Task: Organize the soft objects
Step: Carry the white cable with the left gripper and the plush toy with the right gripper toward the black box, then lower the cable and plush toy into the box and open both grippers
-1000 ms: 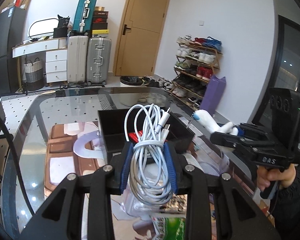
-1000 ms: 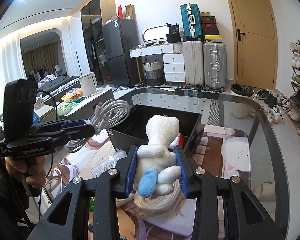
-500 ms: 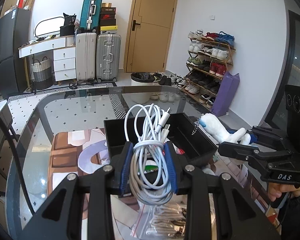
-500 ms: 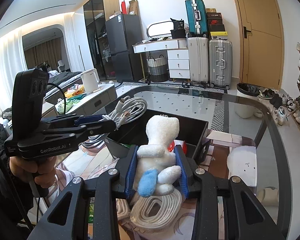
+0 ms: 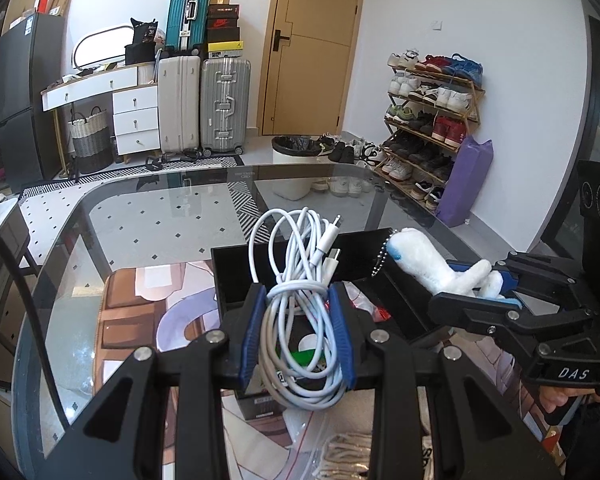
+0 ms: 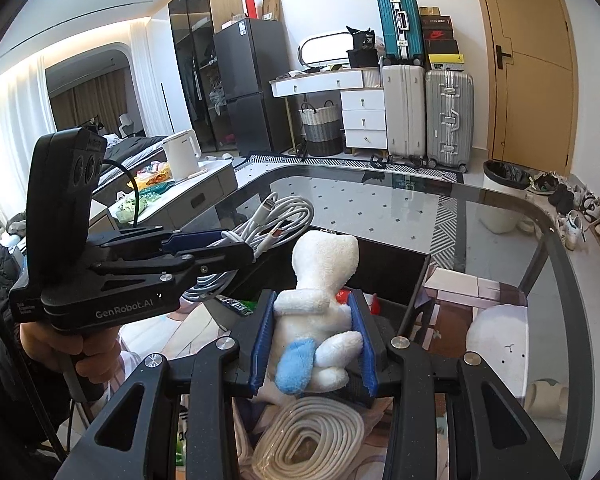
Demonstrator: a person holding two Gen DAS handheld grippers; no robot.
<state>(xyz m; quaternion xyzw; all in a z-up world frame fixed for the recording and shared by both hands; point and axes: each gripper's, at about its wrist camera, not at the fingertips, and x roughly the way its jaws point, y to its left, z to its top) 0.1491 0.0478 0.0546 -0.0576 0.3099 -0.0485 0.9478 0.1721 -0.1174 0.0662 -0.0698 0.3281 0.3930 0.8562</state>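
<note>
My left gripper (image 5: 298, 336) is shut on a coiled white charging cable (image 5: 300, 280) and holds it above the near edge of a black open box (image 5: 284, 252). My right gripper (image 6: 314, 344) is shut on a white plush toy (image 6: 320, 280) with a blue patch, held in front of the same box (image 6: 392, 268). In the left wrist view the plush toy (image 5: 432, 264) hangs over the box's right side. In the right wrist view the cable (image 6: 276, 220) sits left of the plush. Red and green items lie inside the box.
The box stands on a glass table (image 5: 160, 216) with a printed mat (image 5: 140, 300). A coiled beige rope in a plastic bag (image 6: 312, 440) lies below the right gripper. A white cushion (image 6: 496, 336) is at the right. Suitcases, a shoe rack and a door stand behind.
Both grippers have risen and drawn back slightly from the box, each still holding its object. The left gripper has come closer to the right one.
</note>
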